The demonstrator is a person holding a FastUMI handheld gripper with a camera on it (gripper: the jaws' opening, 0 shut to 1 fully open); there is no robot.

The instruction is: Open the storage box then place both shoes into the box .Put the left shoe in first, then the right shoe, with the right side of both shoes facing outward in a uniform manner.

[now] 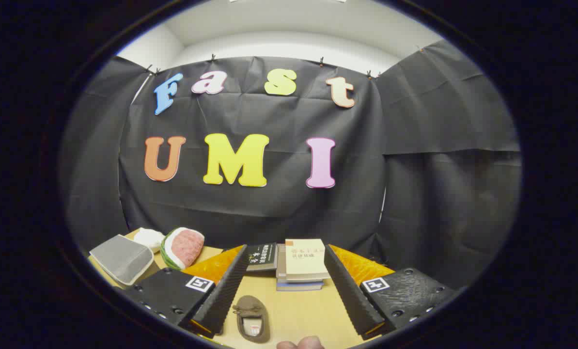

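Observation:
A brown slipper-like shoe lies on the wooden table, sole down, its opening showing, low between my fingers and close to the left finger. My gripper stands open above the table with nothing held; the right finger is well apart from the shoe. A grey storage box with a pale rim lies tilted at the far left, beyond the left finger. A bit of a second shoe or a hand peeks in nearest to me; I cannot tell which.
A stack of books sits just beyond the fingers, with a dark book to its left. A watermelon-slice cushion and a white object lie at the back left by the box. The black cloth wall closes off the table's far side.

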